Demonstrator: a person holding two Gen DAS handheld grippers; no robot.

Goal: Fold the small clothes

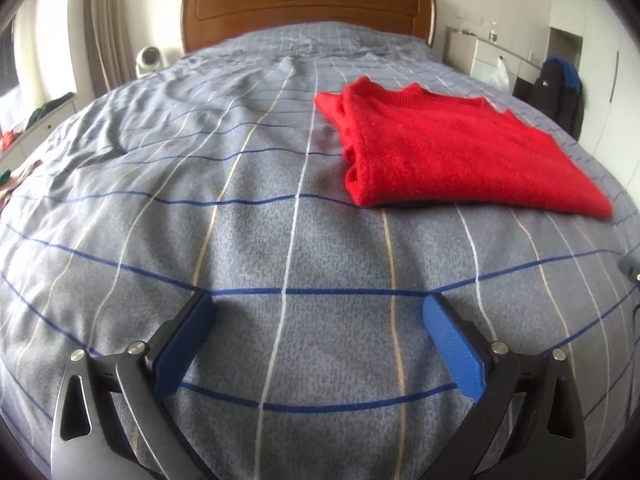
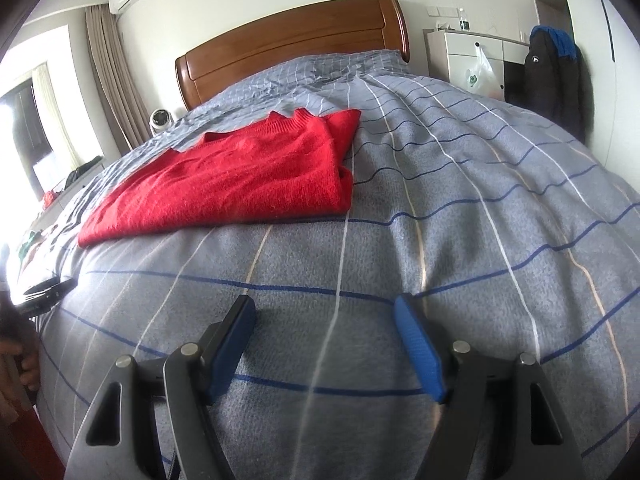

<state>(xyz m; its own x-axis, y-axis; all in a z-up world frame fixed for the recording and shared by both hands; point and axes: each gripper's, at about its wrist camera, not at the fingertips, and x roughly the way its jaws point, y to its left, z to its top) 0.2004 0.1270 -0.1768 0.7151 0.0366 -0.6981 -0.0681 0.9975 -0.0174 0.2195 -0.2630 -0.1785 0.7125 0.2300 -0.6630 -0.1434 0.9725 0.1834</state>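
A folded red sweater (image 1: 448,152) lies on the bed (image 1: 240,240), toward the headboard (image 1: 308,4). The left gripper (image 1: 318,304) and the right gripper (image 2: 325,306) both hang above bare cover, jaws apart, holding nothing.

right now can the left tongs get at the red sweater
Probably yes. The left tongs are open and empty over bare bedspread, and the folded red sweater lies ahead and to their right with nothing between; it needs a forward reach.
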